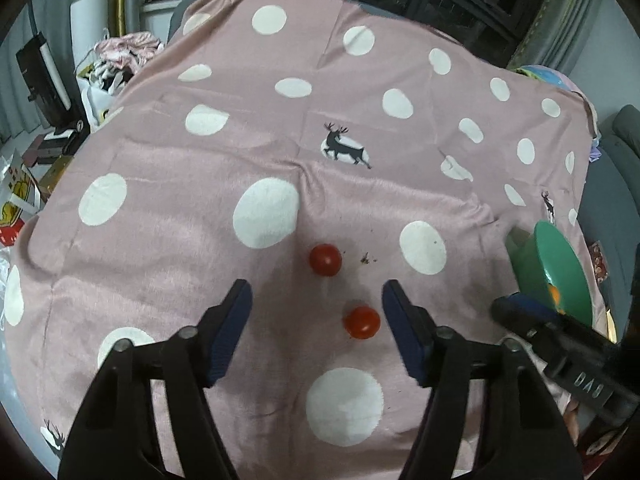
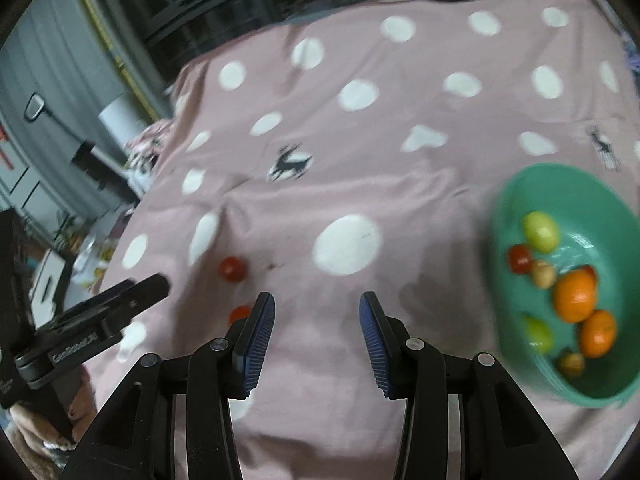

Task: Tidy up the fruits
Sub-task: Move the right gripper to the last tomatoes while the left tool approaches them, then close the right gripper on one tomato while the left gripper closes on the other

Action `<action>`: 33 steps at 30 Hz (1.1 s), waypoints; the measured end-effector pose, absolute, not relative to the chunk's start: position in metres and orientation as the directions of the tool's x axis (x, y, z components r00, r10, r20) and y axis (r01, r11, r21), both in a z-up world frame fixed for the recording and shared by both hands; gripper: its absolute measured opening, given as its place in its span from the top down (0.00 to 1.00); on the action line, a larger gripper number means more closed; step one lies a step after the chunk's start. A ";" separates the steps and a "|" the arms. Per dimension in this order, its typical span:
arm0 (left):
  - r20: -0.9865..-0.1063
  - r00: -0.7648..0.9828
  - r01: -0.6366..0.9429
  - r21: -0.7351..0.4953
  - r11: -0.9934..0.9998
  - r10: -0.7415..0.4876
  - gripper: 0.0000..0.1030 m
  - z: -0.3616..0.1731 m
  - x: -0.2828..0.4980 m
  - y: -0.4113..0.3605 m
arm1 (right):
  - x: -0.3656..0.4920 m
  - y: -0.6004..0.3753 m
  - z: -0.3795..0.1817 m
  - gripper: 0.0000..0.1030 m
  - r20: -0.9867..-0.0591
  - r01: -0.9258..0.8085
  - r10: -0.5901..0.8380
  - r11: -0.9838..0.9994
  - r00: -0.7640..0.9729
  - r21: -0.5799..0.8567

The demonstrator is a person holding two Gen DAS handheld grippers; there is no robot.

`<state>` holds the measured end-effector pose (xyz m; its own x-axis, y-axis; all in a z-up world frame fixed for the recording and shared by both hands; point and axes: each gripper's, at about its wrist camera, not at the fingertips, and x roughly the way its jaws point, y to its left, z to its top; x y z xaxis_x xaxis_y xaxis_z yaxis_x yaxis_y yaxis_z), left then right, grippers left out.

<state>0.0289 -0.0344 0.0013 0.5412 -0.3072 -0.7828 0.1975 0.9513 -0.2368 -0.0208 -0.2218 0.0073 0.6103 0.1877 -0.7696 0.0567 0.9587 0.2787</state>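
Sitting at the right edge of the right wrist view, a green bowl already holds most of the fruit: two oranges, green fruits and small red ones. Two cherry tomatoes are left on the pink spotted cloth. In the left wrist view, the far tomato lies centre frame, and the near tomato sits lower, just beside the right-hand pad. The left gripper stands open over them, touching neither. The right gripper is also open and empty, above bare cloth.
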 end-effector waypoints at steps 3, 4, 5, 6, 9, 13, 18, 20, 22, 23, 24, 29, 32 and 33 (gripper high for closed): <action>-0.786 0.530 0.189 -0.257 0.948 -0.319 0.39 -0.001 0.031 -0.031 | -0.014 -0.209 -0.003 0.57 -0.772 0.027 0.239 0.949 0.589 0.314; -0.785 0.529 0.188 -0.261 0.947 -0.321 0.39 -0.001 0.033 -0.029 | -0.011 -0.204 -0.008 0.57 -0.773 0.018 0.255 0.945 0.582 0.325; -0.786 0.530 0.185 -0.260 0.948 -0.320 0.41 -0.001 0.034 -0.030 | -0.008 -0.199 -0.011 0.57 -0.776 0.011 0.263 0.945 0.574 0.328; -0.787 0.529 0.181 -0.260 0.948 -0.317 0.42 -0.001 0.036 -0.029 | -0.006 -0.194 -0.014 0.57 -0.778 0.003 0.266 0.945 0.568 0.326; -0.793 0.518 0.167 -0.273 0.948 -0.319 0.46 -0.003 0.042 -0.029 | 0.001 -0.176 -0.023 0.57 -0.784 -0.033 0.278 0.949 0.554 0.313; -0.805 0.490 0.195 -0.272 0.942 -0.333 0.60 -0.009 0.050 -0.036 | 0.012 -0.157 -0.035 0.57 -0.812 -0.052 0.254 0.962 0.526 0.268; -0.823 0.468 0.199 -0.258 0.945 -0.323 0.61 -0.016 0.060 -0.043 | 0.017 -0.151 -0.045 0.57 -0.824 -0.059 0.249 0.965 0.509 0.255; -0.825 0.463 0.199 -0.261 0.945 -0.325 0.61 -0.018 0.065 -0.045 | 0.018 -0.150 -0.048 0.57 -0.827 -0.057 0.249 0.965 0.504 0.256; -0.829 0.452 0.194 -0.269 0.943 -0.329 0.61 -0.020 0.069 -0.048 | 0.018 -0.148 -0.051 0.57 -0.831 -0.064 0.243 0.967 0.501 0.245; -0.831 0.447 0.196 -0.271 0.943 -0.331 0.61 -0.022 0.071 -0.051 | 0.018 -0.147 -0.052 0.61 -0.832 -0.065 0.239 0.969 0.500 0.240; -0.833 0.443 0.197 -0.269 0.943 -0.330 0.61 -0.023 0.073 -0.054 | 0.018 -0.146 -0.054 0.63 -0.834 -0.066 0.235 0.970 0.499 0.233; -0.849 0.416 0.213 -0.257 0.943 -0.325 0.61 -0.031 0.083 -0.067 | 0.017 -0.154 -0.058 0.69 -0.838 -0.036 0.237 0.967 0.491 0.253; -0.864 0.402 0.215 -0.231 0.949 -0.301 0.61 -0.039 0.088 -0.072 | 0.016 -0.162 -0.057 0.69 -0.841 -0.002 0.232 0.964 0.488 0.265; -0.869 0.397 0.213 -0.226 0.950 -0.296 0.61 -0.041 0.089 -0.073 | 0.014 -0.167 -0.056 0.69 -0.843 0.014 0.233 0.962 0.484 0.274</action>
